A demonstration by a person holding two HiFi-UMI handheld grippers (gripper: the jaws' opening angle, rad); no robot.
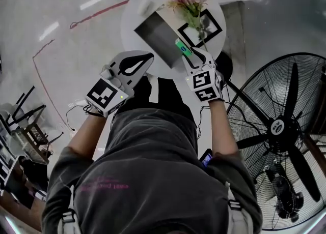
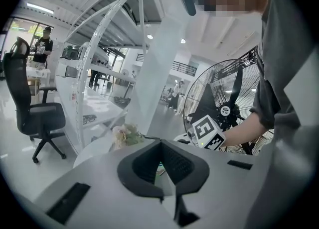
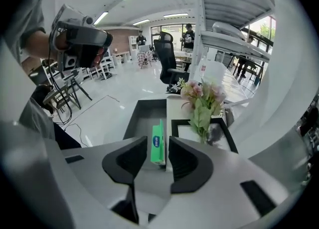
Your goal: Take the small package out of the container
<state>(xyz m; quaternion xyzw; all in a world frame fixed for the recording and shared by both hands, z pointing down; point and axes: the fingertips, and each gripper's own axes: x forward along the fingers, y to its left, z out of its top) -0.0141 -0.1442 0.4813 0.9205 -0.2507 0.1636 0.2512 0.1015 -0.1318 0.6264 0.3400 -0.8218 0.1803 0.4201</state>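
Green package (image 3: pixel 157 144) is standing on edge between the spread right tongs (image 3: pixel 158 141), overlapping the grey container (image 3: pixel 142 118) on the table (image 1: pixel 137 11); left tongs (image 2: pixel 162 166) are hovering pressed together.

The package (image 3: pixel 157 146) looks glossy, the container (image 3: pixel 144 123) matt.

1. A grey short-sleeved shirt (image 1: pixel 153 177) is worn, with pink print across the back. Dark trousers (image 1: pixel 164 95) are worn below.
2. Grey straps (image 1: pixel 232 206) with buckles are seen at both shoulders.
3. Pale grey moulded shells are seen on the left gripper (image 1: pixel 144 61) and right gripper (image 1: pixel 196 55). The jaws are lined with black ribbed pads (image 3: pixel 185 159).
4. A cube (image 1: pixel 106 95) with black-and-white square markers is fitted to each, with a small lit lamp at its edge.
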